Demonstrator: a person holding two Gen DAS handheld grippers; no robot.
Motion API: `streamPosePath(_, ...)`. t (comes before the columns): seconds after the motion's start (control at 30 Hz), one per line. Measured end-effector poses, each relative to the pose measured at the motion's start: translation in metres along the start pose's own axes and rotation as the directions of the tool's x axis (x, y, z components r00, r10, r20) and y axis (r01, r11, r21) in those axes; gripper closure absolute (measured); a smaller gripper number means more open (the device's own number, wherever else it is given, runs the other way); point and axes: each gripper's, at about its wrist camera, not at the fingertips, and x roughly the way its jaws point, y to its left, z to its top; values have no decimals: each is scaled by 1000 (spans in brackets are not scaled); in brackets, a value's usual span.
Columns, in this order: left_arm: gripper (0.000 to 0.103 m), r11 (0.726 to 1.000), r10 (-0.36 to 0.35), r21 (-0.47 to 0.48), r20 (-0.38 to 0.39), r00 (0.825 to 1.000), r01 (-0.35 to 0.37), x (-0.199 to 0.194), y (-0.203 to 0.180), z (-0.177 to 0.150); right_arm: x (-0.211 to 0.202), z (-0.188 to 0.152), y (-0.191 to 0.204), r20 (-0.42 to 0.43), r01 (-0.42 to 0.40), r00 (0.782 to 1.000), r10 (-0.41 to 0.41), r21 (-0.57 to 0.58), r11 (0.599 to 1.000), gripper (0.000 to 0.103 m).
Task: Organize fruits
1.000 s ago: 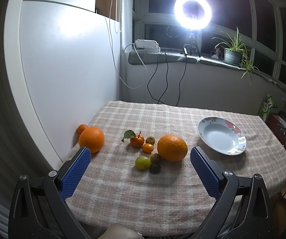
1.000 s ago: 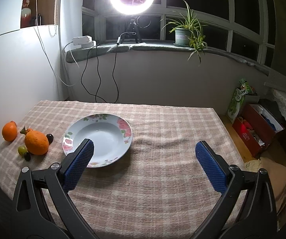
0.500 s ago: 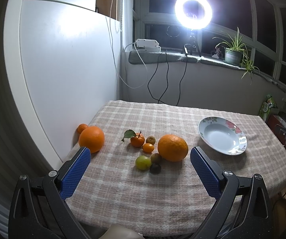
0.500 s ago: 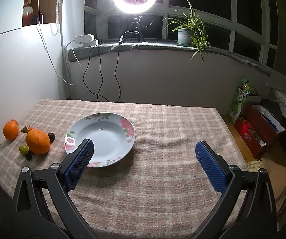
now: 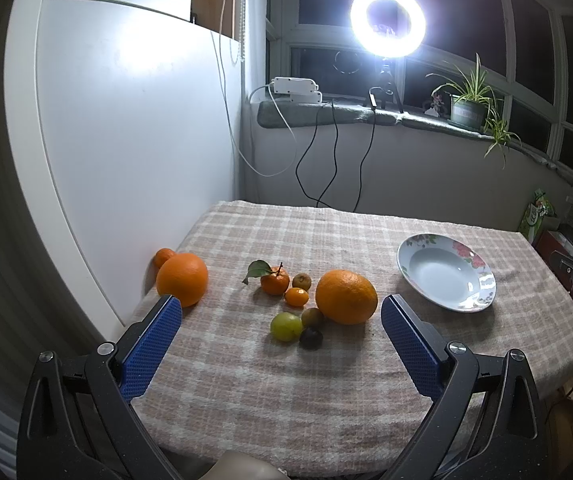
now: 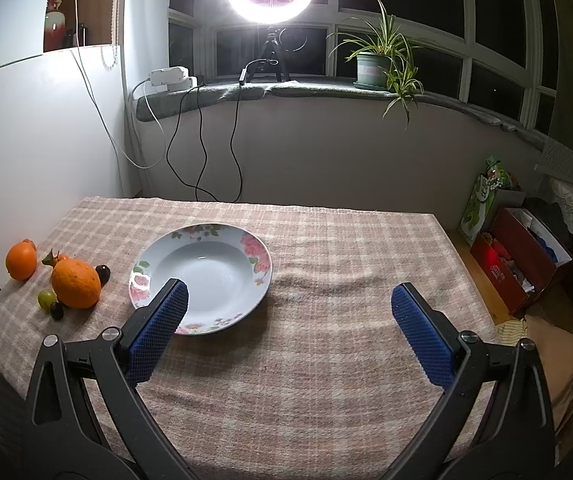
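Observation:
Fruit lies loose on the checked tablecloth point(image 5: 270, 392): a large orange point(image 5: 346, 297), a second large orange point(image 5: 182, 279) by the white wall with a small one point(image 5: 163, 256) behind it, a leafy tangerine point(image 5: 274, 279), a tiny orange fruit point(image 5: 296, 296), a green fruit point(image 5: 286, 326) and small dark fruits point(image 5: 311, 338). An empty floral plate point(image 5: 446, 272) sits to the right; it also shows in the right wrist view point(image 6: 202, 276). My left gripper point(image 5: 281, 322) is open above the near edge, before the fruit. My right gripper point(image 6: 290, 310) is open, beside the plate.
A white panel point(image 5: 118, 140) bounds the table's left side. A windowsill behind holds a ring light point(image 5: 387, 20), a power strip with hanging cables point(image 5: 296, 90) and a potted plant point(image 6: 374, 68). Boxes point(image 6: 522, 256) stand on the floor past the table's right edge.
Both views have shifted very slightly; the right gripper has drifted a little, so the plate and fruit sit further right in its view. Nothing was grasped or moved.

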Motion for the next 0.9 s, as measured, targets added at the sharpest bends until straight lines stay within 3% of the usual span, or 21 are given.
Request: streamPosePath(0.9, 3, 1000, -7, 0, -14, 1000, 7, 13, -5, -2, 9, -1, 14, -16, -28, 999, 28, -11, 1000, 0)
